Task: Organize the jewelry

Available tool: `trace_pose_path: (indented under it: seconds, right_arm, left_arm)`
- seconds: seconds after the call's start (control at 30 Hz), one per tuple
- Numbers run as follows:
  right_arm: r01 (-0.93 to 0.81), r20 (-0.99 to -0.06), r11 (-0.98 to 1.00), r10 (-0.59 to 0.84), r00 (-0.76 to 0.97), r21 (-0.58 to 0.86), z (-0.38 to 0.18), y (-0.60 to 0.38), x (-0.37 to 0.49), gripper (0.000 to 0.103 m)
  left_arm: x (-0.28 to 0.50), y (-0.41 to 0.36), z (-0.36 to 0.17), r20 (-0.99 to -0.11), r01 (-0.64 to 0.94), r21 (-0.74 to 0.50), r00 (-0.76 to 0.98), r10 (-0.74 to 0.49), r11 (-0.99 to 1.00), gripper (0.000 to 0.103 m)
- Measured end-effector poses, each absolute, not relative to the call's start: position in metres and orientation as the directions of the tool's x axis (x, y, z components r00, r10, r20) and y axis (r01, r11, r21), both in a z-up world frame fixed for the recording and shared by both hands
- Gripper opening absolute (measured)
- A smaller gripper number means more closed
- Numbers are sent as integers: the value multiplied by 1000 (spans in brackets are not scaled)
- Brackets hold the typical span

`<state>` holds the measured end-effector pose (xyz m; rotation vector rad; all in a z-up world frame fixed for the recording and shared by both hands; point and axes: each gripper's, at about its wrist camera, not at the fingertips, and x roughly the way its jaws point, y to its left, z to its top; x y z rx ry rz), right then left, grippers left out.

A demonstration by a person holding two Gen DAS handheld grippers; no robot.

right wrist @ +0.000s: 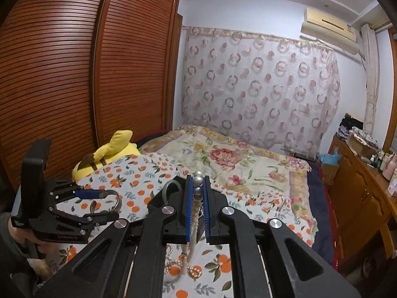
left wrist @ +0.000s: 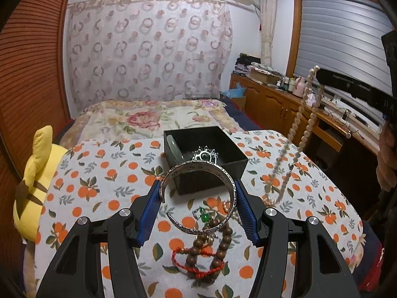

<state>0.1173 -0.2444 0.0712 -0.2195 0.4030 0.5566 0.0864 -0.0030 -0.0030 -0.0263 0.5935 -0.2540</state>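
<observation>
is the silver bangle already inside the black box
No, the silver bangle is clamped between the left gripper fingers, held in front of the black box, not in it.

Left gripper (left wrist: 198,198), blue-padded, clamps an open silver engraved cuff bangle (left wrist: 199,196) above the orange-print tablecloth (left wrist: 104,173). Just beyond: open black square box (left wrist: 211,171) holding a silver pendant. Beneath the bangle, brown wooden bead strand (left wrist: 220,245), red cord bracelet (left wrist: 196,263). Right gripper (left wrist: 352,87) lifts a pearl necklace (left wrist: 297,129), upper right.
</observation>
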Motion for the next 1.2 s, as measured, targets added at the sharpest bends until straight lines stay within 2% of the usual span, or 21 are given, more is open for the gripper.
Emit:
trace_pose_path:
  seconds: [0.33,0.6,1.2]
  right_arm:
    - [-556,-361,820,481,799,-136,109,-232,153,9]
    - [-580,-367,804,505,782,-130,109,-217,188,9]
    - [-654,-592,755,547,592,43,-25,-199,244,9]
  left_arm:
    - [116,-5,4,-550,230,-81,801,-236,970,56]
    - [141,-6,2,-566,226,-67,793,-223,972,56]
    - [201,-18,-16,-622,221,-48,756,-203,974,56]
